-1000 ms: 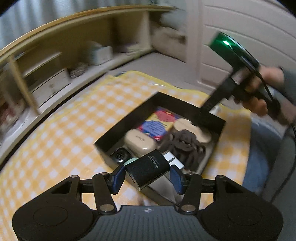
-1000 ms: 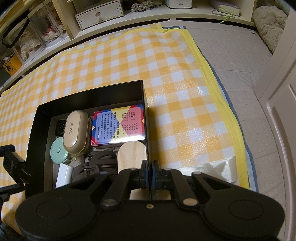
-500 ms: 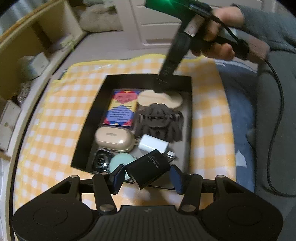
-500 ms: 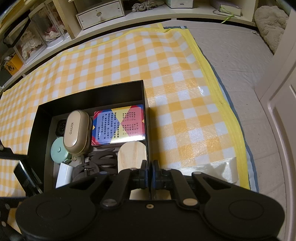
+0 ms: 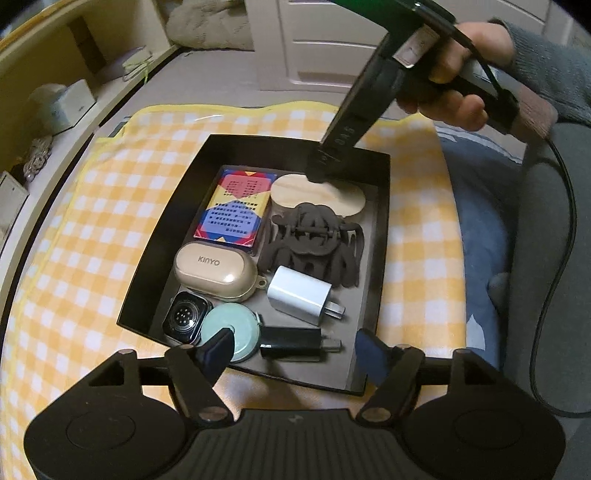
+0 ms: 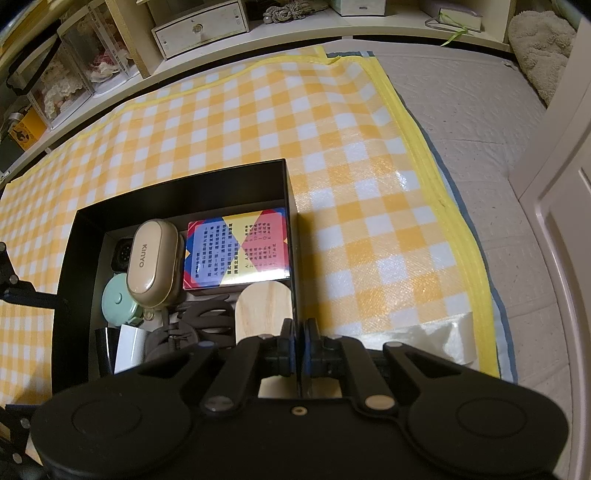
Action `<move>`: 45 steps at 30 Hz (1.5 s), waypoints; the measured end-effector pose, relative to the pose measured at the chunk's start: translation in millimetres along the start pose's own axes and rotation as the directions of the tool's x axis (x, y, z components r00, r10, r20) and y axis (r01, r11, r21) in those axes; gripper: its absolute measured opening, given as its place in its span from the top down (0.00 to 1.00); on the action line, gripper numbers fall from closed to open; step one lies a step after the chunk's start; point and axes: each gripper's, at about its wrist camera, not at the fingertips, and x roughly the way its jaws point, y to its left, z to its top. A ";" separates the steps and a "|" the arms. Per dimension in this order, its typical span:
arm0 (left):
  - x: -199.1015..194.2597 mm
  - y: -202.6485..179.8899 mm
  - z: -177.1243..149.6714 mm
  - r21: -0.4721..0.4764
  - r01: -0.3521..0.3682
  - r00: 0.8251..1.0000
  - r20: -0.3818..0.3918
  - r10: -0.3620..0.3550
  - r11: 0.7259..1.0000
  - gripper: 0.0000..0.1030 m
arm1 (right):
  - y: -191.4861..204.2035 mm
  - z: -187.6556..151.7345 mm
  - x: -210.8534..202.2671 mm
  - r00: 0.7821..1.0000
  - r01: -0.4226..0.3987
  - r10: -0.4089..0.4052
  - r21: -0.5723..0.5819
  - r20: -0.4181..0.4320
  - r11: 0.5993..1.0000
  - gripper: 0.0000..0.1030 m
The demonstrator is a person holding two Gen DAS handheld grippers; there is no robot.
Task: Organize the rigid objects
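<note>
A black tray on the checked mat holds a colourful card box, a wooden oval, a dark hair claw, a beige KINYO case, a white charger, a watch, a mint round case and a black charger lying at the tray's near end. My left gripper is open and empty just above the black charger. My right gripper is shut on the tray's right wall; it shows in the left wrist view.
The yellow checked mat lies on a grey floor. Shelves with boxes and a small drawer unit stand along the far side. A white door is at the right. A cable hangs from the right gripper.
My left gripper has opened and let go of the black charger, which now lies in the tray's near end. The right gripper stays shut on the tray wall.
</note>
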 end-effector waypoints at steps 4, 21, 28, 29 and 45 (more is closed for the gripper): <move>-2.0 4.4 -1.1 -0.043 0.003 1.000 0.011 -0.003 0.999 0.21 | 0.0 0.1 0.0 1.000 0.000 0.000 0.000 0.000 1.000 0.94; -35.6 12.5 -8.6 -0.300 0.029 0.987 0.162 0.021 0.954 0.00 | 0.1 0.5 -0.1 1.000 0.000 0.000 -0.001 -0.001 1.000 0.94; -49.1 10.2 -2.8 -0.475 -0.084 0.974 0.146 0.173 0.876 0.00 | -0.3 0.5 0.8 1.000 -0.002 0.002 0.003 -0.003 1.000 0.94; -51.2 7.3 -1.2 -0.498 -0.125 0.968 0.130 0.216 0.858 0.00 | 0.1 0.3 1.1 1.000 -0.001 0.001 0.003 -0.003 1.000 0.94; -73.2 -14.1 -2.7 -0.724 -0.200 0.926 0.081 0.369 0.660 0.00 | 1.6 -3.6 -25.2 0.999 -0.005 0.005 0.002 0.052 1.000 0.92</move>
